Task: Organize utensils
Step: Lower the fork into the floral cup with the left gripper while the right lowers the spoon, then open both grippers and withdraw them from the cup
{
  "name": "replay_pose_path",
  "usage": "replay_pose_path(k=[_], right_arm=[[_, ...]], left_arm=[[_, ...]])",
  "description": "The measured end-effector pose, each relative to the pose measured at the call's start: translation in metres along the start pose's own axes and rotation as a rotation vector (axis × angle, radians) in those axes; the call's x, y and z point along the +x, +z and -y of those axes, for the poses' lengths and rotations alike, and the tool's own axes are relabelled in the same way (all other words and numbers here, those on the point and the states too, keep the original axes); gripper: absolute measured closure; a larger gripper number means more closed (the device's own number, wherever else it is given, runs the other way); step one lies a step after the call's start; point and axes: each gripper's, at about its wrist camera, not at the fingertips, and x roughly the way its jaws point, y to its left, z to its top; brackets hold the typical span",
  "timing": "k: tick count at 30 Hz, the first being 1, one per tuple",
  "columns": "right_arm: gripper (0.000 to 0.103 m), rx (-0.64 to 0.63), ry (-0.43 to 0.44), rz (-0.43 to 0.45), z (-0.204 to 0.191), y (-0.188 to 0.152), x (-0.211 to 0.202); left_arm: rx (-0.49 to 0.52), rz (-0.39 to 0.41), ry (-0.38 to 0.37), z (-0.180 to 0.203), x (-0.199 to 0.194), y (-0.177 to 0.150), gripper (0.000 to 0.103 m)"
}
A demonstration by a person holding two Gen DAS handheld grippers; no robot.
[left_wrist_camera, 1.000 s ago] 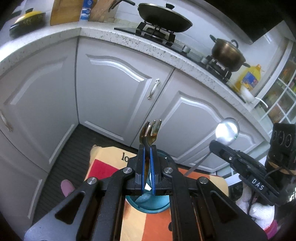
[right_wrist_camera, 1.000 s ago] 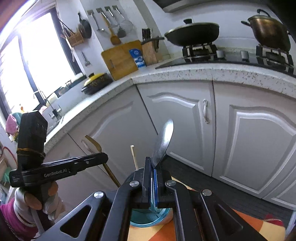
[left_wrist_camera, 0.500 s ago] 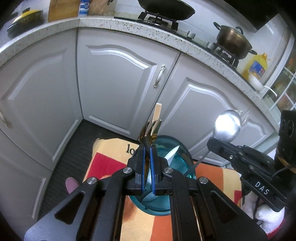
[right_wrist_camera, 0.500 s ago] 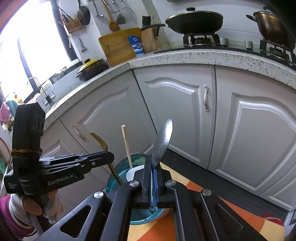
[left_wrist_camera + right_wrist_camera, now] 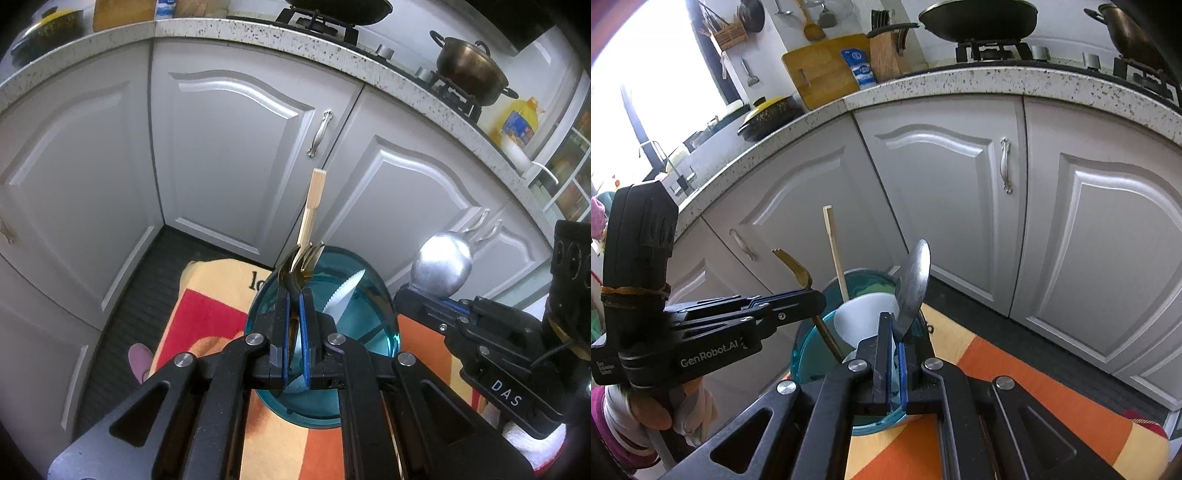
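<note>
Fingers of the left hand-held gripper sit at the lower centre of its view, pinched tight on a gold fork whose tines point up. The right hand-held gripper, low in its own view, is clamped on a silver spoon, bowl uppermost. Just behind both stands a teal glass bowl on an orange striped cloth, holding a white serrated knife and a bamboo stick. Grey cabinet doors fill the middle, with a bronze pot on the stove at upper right.
</note>
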Motion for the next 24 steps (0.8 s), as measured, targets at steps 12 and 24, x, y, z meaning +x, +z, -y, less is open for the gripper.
replay_pose_path(k=[12, 24], right_arm=[[0.09, -0.038, -0.006, -0.038, -0.002, -0.006, -0.005], [0.071, -0.005, 0.018, -0.044, -0.002, -0.018, -0.02]], left_arm=[[-0.018, -0.035, -0.009, 0.0, 0.006, -0.006, 0.098], [-0.041, -0.032, -0.02, 0.002, -0.01, -0.014, 0.071]])
